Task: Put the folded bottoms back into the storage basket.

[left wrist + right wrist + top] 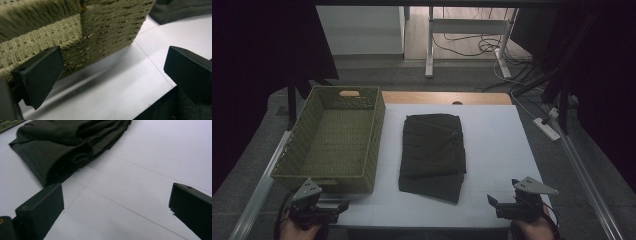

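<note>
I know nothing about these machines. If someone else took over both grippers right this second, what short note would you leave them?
Left gripper: jaws open, nothing between them, at the near edge of the table just in front of the woven basket.
Right gripper: jaws open, holding nothing, at the near right of the white tabletop, short of the cloth.
Things: the folded dark garment lies flat in the middle of the table, beside the basket and outside it. The basket has nothing in it.
Done: the garment already lies folded.
Left: probably to pick up the folded garment and put it into the basket; neither gripper touches it yet.
</note>
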Demonstrator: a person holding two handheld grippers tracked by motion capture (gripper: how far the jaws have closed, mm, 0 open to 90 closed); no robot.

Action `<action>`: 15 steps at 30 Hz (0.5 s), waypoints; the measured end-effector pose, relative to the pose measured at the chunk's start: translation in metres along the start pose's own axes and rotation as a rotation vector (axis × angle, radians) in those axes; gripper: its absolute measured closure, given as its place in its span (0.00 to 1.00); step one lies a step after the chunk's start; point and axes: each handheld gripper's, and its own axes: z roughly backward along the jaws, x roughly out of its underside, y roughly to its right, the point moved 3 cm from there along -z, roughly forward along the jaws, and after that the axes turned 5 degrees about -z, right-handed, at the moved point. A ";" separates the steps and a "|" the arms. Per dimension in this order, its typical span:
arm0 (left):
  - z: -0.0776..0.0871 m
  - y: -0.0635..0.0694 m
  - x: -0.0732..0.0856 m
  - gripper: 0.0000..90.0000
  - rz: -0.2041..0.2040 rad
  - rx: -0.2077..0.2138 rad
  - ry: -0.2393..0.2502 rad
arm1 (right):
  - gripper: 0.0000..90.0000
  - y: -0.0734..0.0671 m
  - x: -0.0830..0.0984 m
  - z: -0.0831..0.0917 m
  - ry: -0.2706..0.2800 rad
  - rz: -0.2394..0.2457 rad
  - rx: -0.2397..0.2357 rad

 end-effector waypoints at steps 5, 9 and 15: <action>-0.002 0.001 0.000 0.03 -0.009 0.015 -0.018 | 0.00 -0.004 0.000 -0.001 -0.014 0.048 -0.029; -0.003 0.000 0.000 0.03 -0.005 0.020 -0.027 | 0.00 -0.007 0.001 -0.001 -0.042 0.059 -0.037; -0.004 0.000 -0.001 0.03 -0.007 0.023 -0.033 | 0.00 -0.005 0.001 -0.002 -0.043 0.040 -0.041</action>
